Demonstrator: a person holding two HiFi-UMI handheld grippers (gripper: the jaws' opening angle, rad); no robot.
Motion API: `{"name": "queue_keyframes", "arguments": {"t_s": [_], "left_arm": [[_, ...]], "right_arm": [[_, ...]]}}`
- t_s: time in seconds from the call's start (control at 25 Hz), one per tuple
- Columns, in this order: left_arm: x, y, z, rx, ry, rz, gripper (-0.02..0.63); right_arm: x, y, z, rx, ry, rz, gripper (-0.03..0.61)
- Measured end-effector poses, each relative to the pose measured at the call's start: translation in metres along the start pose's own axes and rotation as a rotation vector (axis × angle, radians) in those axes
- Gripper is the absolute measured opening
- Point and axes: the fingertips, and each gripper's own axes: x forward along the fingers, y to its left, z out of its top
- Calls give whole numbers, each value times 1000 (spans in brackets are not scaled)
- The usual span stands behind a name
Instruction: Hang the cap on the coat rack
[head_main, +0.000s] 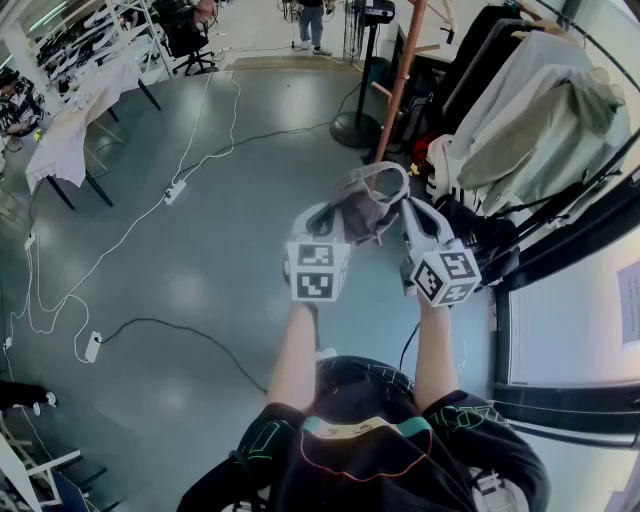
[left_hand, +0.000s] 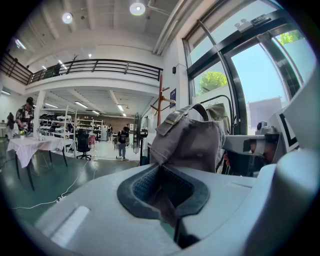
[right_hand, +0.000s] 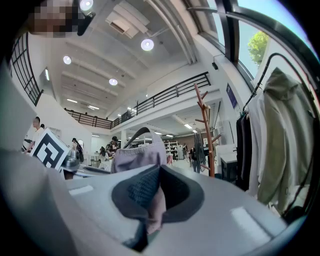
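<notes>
Workshop hall, mezzanine railing (left_hand: 115, 65), hanging garments (head_main: 540, 120)

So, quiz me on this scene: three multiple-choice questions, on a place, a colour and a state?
1. Where does the rack stand?
A) ahead of the person
B) behind the person
C) at the person's left
2. What colour is the cap?
A) red
B) grey
C) yellow
3. How is the cap?
A) dropped
B) hung on the rack
C) clamped by two hand-held grippers
Answers: A, it rises beyond the cap; B, grey fabric; C, the left hand-held gripper and right hand-held gripper both pinch it.
</notes>
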Motion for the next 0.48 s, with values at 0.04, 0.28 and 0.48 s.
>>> {"name": "queue_keyframes", "arguments": {"t_s": [0.04, 0.28, 0.48], "left_arm": [[4, 1, 1, -1, -1, -5, 14], [19, 11, 8, -12, -10, -35, 14], [35, 4, 6, -38, -11, -68, 14]], "right_arm": [[3, 0, 0, -14, 14, 3, 6], [14, 2, 1, -104, 61, -24, 8], [8, -12, -5, -131, 93, -54, 8]]}}
